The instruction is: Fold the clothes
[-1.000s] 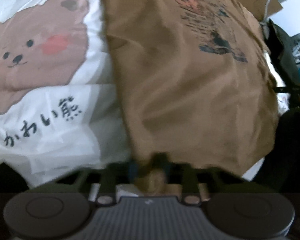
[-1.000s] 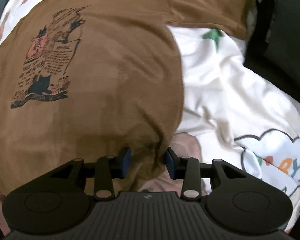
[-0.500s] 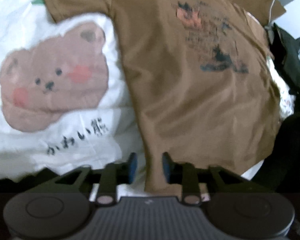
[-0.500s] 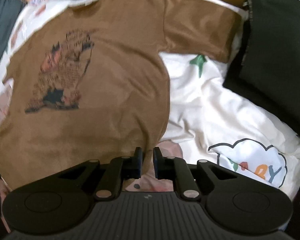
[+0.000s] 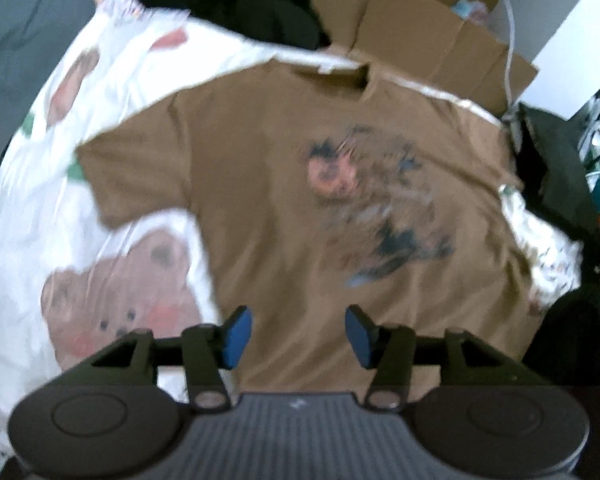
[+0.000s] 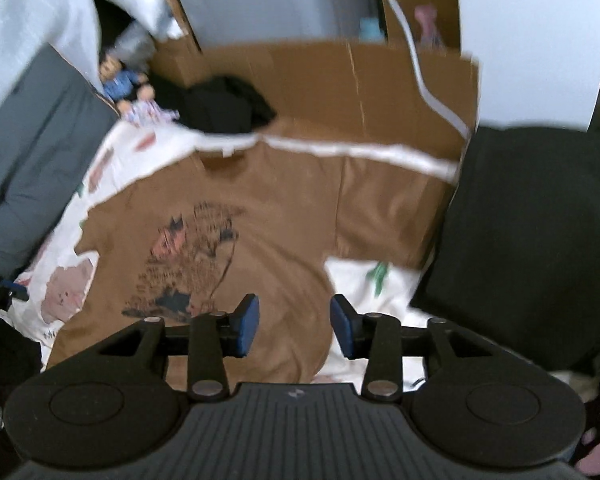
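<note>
A brown T-shirt [image 5: 268,184] with a dark and pink print lies spread flat, front up, on a white bedsheet [image 5: 60,128] printed with bears. Its collar points away from me and both sleeves are laid out. In the left wrist view my left gripper [image 5: 298,338] hangs above the shirt's lower hem, jaws opening, nothing between the blue pads. The right wrist view shows the same T-shirt [image 6: 284,216], with my right gripper [image 6: 294,330] high above its lower right edge, jaws opening and empty.
Flattened cardboard [image 6: 340,84] lies past the collar. A black garment [image 6: 224,104] and a small doll [image 6: 128,88] sit at the far end of the bed. A dark cushion [image 6: 528,240] borders the right side, grey bedding [image 6: 32,148] the left.
Both grippers let go of the shirt's lower hem and opened. They rose well above the bed, so the whole shirt now shows lying flat.
</note>
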